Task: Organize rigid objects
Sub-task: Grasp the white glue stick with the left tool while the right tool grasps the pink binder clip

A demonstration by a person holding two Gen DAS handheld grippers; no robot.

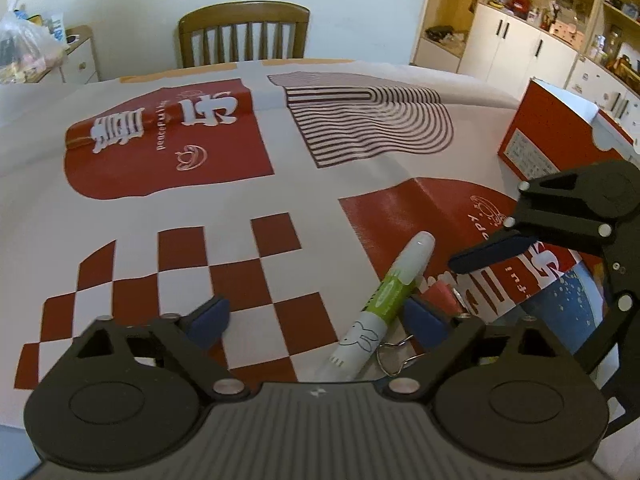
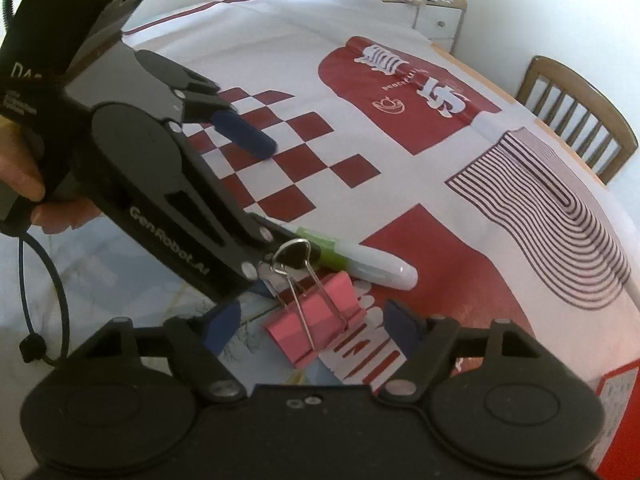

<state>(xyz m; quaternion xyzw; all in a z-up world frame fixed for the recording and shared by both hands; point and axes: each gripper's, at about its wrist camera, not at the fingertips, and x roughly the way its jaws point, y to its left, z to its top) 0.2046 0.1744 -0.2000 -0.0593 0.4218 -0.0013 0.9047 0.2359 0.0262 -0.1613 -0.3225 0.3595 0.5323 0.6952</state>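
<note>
Two tools, both spread wide: left tool point(image 1: 316, 318) straddles green-white marker point(image 1: 384, 296); right tool point(image 2: 314, 326) straddles pink binder clip point(image 2: 316, 326).

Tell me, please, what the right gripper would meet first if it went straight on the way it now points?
Probably the pink binder clip, lying between the open right gripper fingers, then the green and white marker beyond; depth is unclear.
</note>
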